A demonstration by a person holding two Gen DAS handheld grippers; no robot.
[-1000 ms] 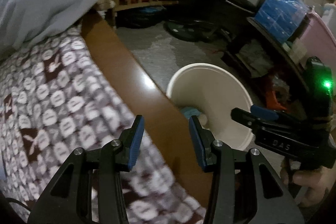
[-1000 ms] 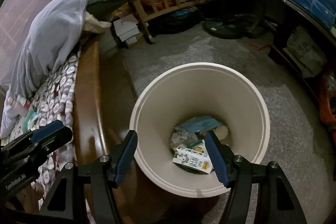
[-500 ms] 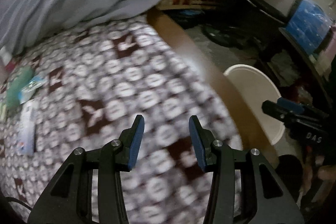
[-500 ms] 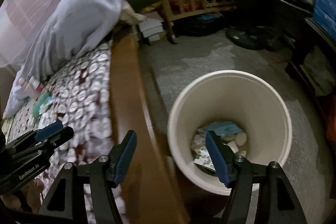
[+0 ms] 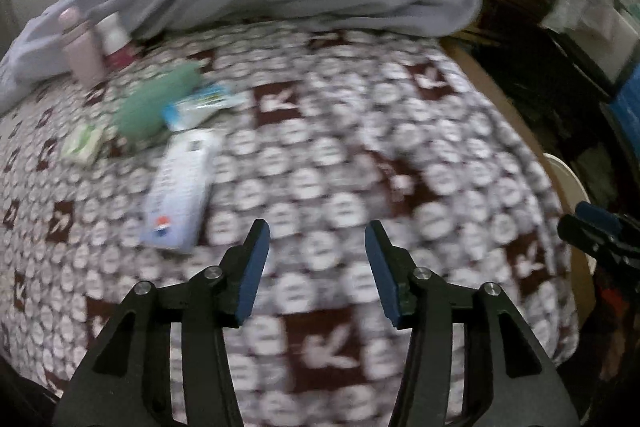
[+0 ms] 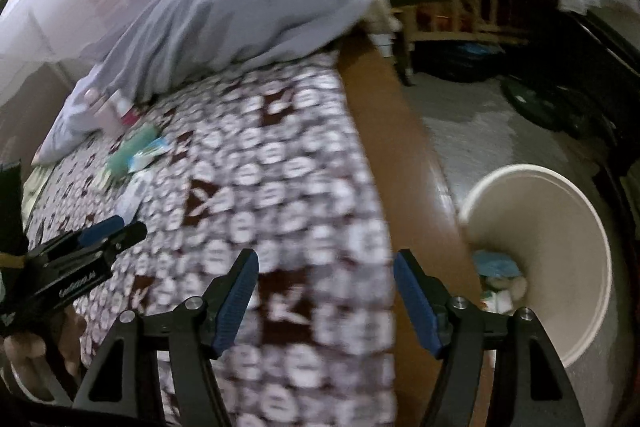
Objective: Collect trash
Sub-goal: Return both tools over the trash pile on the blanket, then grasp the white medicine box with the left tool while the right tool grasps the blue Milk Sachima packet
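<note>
Where trash (image 5: 180,183) lies blurred: white-blue wrappers, green pack; both claws empty, jaws opening.

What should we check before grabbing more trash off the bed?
1. Left gripper empty, fingers opening: ok.
2. Right gripper empty, fingers opening: ok.
3. Trash left on the bed: ok, a white wrapper and a green packet lie there.
4. Bin close by on the floor: ok.
5. Left gripper over the wrapper: not ok, it lies off to one side.
6. Wrapper's exact shape: cannot tell, blurred.
</note>
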